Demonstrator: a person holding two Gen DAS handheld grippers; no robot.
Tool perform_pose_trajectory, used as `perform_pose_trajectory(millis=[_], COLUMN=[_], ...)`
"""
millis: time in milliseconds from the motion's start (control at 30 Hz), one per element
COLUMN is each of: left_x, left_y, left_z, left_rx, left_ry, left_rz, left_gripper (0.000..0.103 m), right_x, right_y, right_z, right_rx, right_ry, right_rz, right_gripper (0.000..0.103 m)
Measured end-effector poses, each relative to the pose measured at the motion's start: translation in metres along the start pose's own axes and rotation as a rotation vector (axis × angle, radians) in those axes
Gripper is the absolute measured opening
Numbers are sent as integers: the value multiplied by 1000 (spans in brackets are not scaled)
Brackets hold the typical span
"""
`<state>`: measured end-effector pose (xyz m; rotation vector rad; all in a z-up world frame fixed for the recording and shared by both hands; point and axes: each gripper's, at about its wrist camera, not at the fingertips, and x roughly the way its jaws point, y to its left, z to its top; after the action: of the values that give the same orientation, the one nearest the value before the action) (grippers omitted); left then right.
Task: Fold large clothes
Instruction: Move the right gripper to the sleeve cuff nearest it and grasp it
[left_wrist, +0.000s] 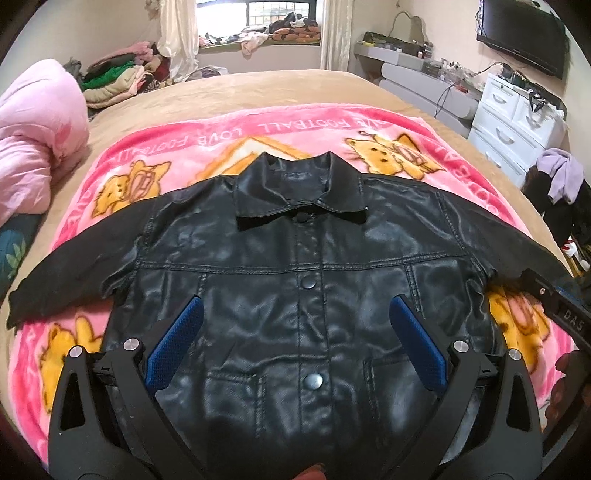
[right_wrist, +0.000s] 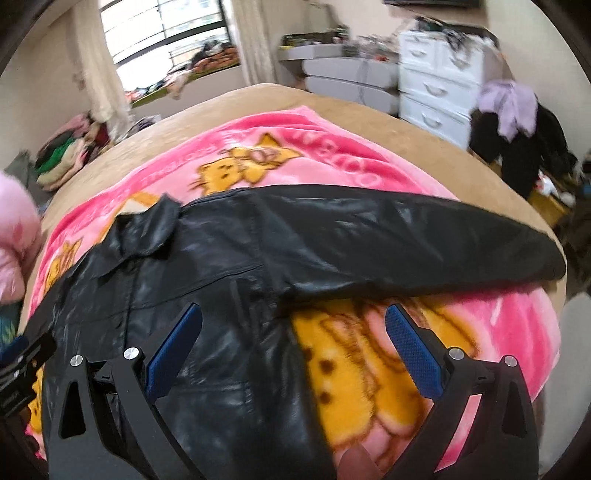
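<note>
A black leather jacket (left_wrist: 295, 266) lies face up and buttoned on a pink cartoon blanket (left_wrist: 155, 147), collar far from me, both sleeves spread sideways. My left gripper (left_wrist: 295, 306) hovers open above the jacket's lower front, its blue pads (left_wrist: 173, 339) wide apart with nothing between them. In the right wrist view, the same jacket (right_wrist: 221, 266) fills the left and middle, its right sleeve (right_wrist: 424, 240) stretched toward the bed edge. My right gripper (right_wrist: 293, 317) is open over the jacket's right side seam and the blanket (right_wrist: 369, 362). The right tool's body (left_wrist: 561, 306) shows at the left view's right edge.
The blanket lies on a tan bed (left_wrist: 258, 85). A pink duvet (left_wrist: 37, 140) is bunched at the left. Clothes piles (left_wrist: 118, 77) sit beyond the bed. White drawers (left_wrist: 517, 118) and clothes on a chair (left_wrist: 561, 184) stand to the right.
</note>
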<state>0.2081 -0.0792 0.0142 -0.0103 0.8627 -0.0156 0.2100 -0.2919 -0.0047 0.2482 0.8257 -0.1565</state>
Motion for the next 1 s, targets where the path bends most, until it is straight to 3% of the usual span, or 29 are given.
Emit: perform_pose_trajectory(millis=[567, 900, 1000], left_x=[53, 74, 78], left_y=[-42, -61, -63], left_z=[12, 17, 19], left_rx=[14, 26, 27], left_ry=[45, 65, 71], left_rz=[-58, -62, -62], left_gripper=[94, 94, 94], right_x=[29, 41, 45], right_y=[-104, -185, -207], right_z=[10, 7, 4], right_rx=[262, 544, 613], right_ry=[0, -23, -15], right_rz=[-130, -207, -194], right_gripper=[99, 99, 99])
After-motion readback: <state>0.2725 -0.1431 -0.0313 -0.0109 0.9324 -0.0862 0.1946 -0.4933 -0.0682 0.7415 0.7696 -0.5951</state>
